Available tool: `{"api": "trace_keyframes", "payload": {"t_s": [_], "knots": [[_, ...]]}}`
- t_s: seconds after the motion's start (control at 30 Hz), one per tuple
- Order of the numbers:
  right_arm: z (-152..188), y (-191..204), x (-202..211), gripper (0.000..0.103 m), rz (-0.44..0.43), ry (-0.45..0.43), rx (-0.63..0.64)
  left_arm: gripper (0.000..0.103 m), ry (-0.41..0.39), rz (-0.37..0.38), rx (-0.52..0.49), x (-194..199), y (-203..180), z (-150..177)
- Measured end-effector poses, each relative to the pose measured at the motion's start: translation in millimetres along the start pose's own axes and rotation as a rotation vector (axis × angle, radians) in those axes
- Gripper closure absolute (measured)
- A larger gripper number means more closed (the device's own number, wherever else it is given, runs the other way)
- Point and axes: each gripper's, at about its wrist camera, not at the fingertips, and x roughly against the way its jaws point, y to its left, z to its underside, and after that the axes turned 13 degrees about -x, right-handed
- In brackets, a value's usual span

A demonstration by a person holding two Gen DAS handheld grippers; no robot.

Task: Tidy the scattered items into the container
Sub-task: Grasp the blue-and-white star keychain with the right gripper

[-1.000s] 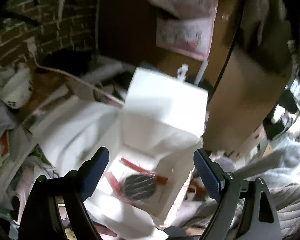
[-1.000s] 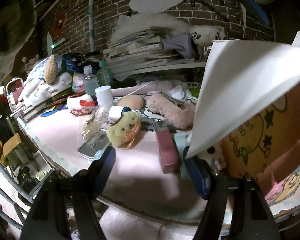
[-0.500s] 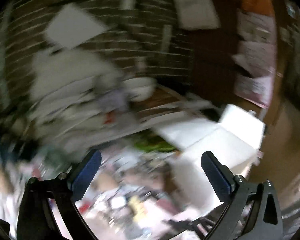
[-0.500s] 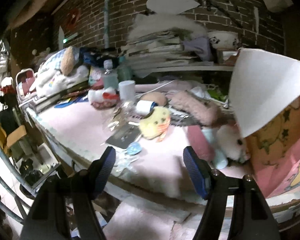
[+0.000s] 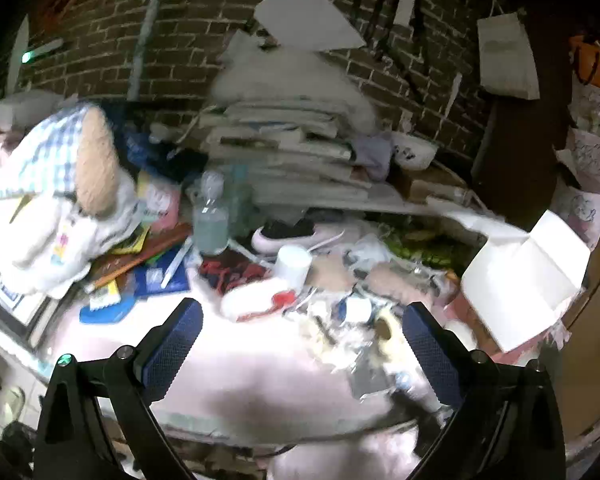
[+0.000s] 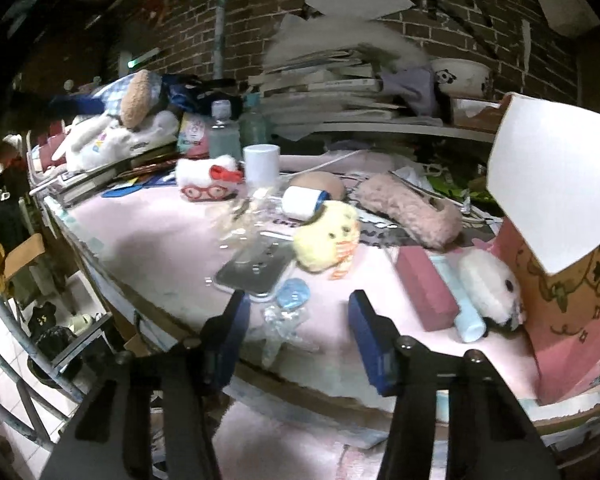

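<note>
The container is a pink cartoon box (image 6: 572, 300) with white flaps, at the table's right end; in the left wrist view it is the white open box (image 5: 524, 276). Scattered on the pink table are a yellow chick plush (image 6: 326, 236), a fluffy pink pencil case (image 6: 408, 212), a pink case (image 6: 424, 288), a light blue tube (image 6: 460, 300), a white plush (image 6: 488, 280) and a clear phone case (image 6: 256, 270). My right gripper (image 6: 296, 332) is closing around a clear packet with a blue piece (image 6: 288, 308); the pads do not touch it. My left gripper (image 5: 300, 344) is open and empty over the table's front.
A white cup (image 6: 261, 164), bottles (image 6: 220, 132), a white plush with a red bow (image 6: 208, 180) and a white roll (image 6: 302, 202) stand further back. Stacked books (image 6: 332, 84) and a bowl (image 6: 460, 76) sit against the brick wall. The table's front edge (image 6: 140, 292) drops to floor clutter.
My left gripper swung away from the open box, which has items inside, to face the cluttered table. My right gripper's jaws have narrowed, and it edged toward the packet near the front edge.
</note>
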Motion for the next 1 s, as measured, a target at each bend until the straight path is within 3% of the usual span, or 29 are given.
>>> {"api": "trace_keyframes", "payload": {"t_s": [0.07,0.27,0.5,0.87,1.0], "knots": [[-2.8,-8.0,-1.1,0.059,-0.002,0.007,-0.018,0.003,0.006,0.017,0.014,-1.5,1.6,5.2],[-6.6,-16.6,-2.9,0.078,0.003,0.012,-0.027,0.003,0.012,0.045,0.023,-6.7,-4.9,8.6],[-7.6,-20.3,-2.4,0.079,0.005,0.008,-0.018,0.003,0.011,0.059,0.022,-8.4,-8.2,8.0],[-27.7,0.9,6.4,0.079,0.01,-0.091,0.057,0.003,0.019,0.065,0.028,-11.6,-9.7,8.0],[-30.4,3.4,-7.3,0.079,0.001,-0.058,0.062,0.003,0.017,0.098,0.024,-11.3,-13.1,7.2]]}}
